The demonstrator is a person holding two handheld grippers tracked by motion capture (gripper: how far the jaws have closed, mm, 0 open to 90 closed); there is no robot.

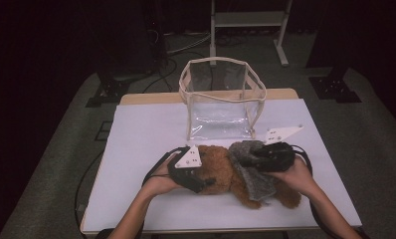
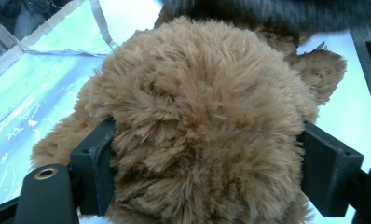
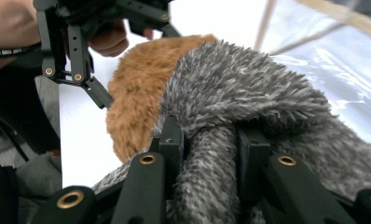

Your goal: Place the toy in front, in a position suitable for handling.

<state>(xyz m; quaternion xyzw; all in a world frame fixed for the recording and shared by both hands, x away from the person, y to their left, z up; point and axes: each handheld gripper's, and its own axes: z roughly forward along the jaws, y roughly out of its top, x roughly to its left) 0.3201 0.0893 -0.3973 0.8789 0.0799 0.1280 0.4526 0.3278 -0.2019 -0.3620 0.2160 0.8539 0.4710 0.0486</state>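
Both bare forearms come in from the near edge. The left black two-jaw gripper (image 1: 206,183) points right, its jaws spread and pressing. The right black two-jaw gripper (image 1: 243,155) points left, jaws pinched nearly closed.

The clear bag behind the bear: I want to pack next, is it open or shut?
Open: the clear bag stands upright on the table, its top rim spread wide, nothing visible inside.

1. The teddy bear (image 1: 226,174) lies on the table (image 1: 136,134), at its near middle.
2. The scarf (image 1: 253,169) is draped over the bear (toward its right end).
3. The clear bag (image 1: 221,99) stands upright behind the bear, near the table's far edge.
4. The left gripper (image 1: 198,181) is at the bear's left, the right gripper (image 1: 253,158) on the scarf.
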